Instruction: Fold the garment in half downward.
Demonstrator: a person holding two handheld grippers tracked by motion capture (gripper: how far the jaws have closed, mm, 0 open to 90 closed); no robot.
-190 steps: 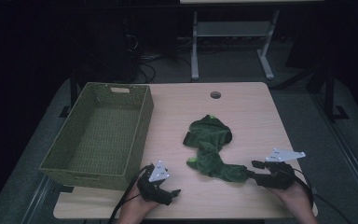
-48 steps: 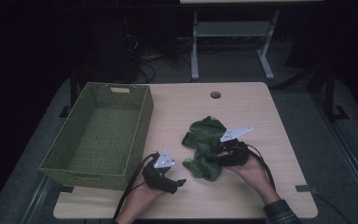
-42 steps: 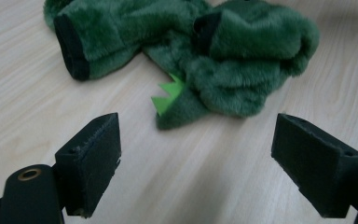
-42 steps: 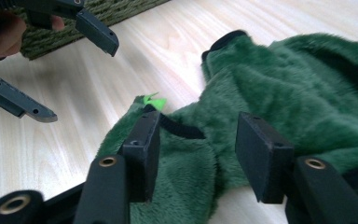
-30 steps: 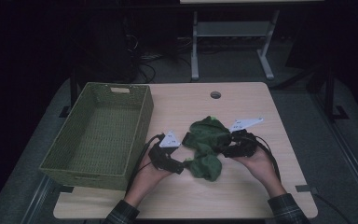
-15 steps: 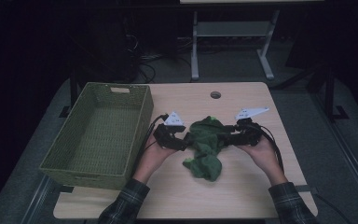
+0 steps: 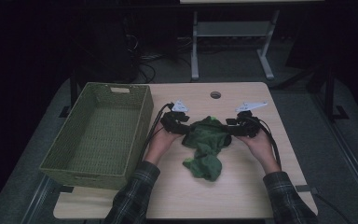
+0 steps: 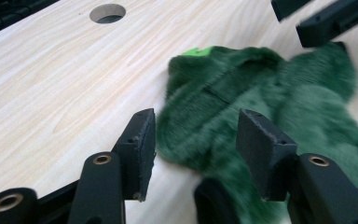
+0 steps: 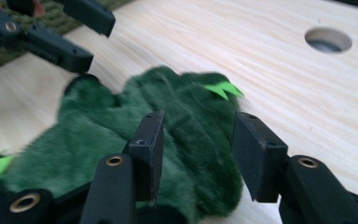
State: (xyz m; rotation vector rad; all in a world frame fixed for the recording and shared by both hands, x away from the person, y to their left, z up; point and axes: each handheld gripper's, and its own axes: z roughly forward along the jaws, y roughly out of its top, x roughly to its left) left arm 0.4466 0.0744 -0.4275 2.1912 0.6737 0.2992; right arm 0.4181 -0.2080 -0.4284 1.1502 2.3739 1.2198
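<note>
- The green plush garment [image 7: 206,144] lies crumpled at the centre of the wooden surface [image 7: 242,196] in the high view, its lower part trailing toward the bottom of the frame.
- The left claw [image 7: 185,129] comes at the garment's upper left edge. In the left gripper view its jaws have just been closing, with a fold of green fur between them, but the pads [image 8: 142,149] do not yet press it: apart, nothing clamped.
- The right claw [image 7: 229,129] mirrors it at the upper right edge. Its jaws have been closing slowly; in the right gripper view they straddle a ridge of fur, and a gap shows beside the right-hand pad [image 9: 256,156], so no grip yet.
- Judged from this symmetric hold on two opposite edges, the aim is to lift and spread or fold the garment.
- The woven green basket [image 7: 91,170] stands empty at the left of the frame, probably where the garment goes.
</note>
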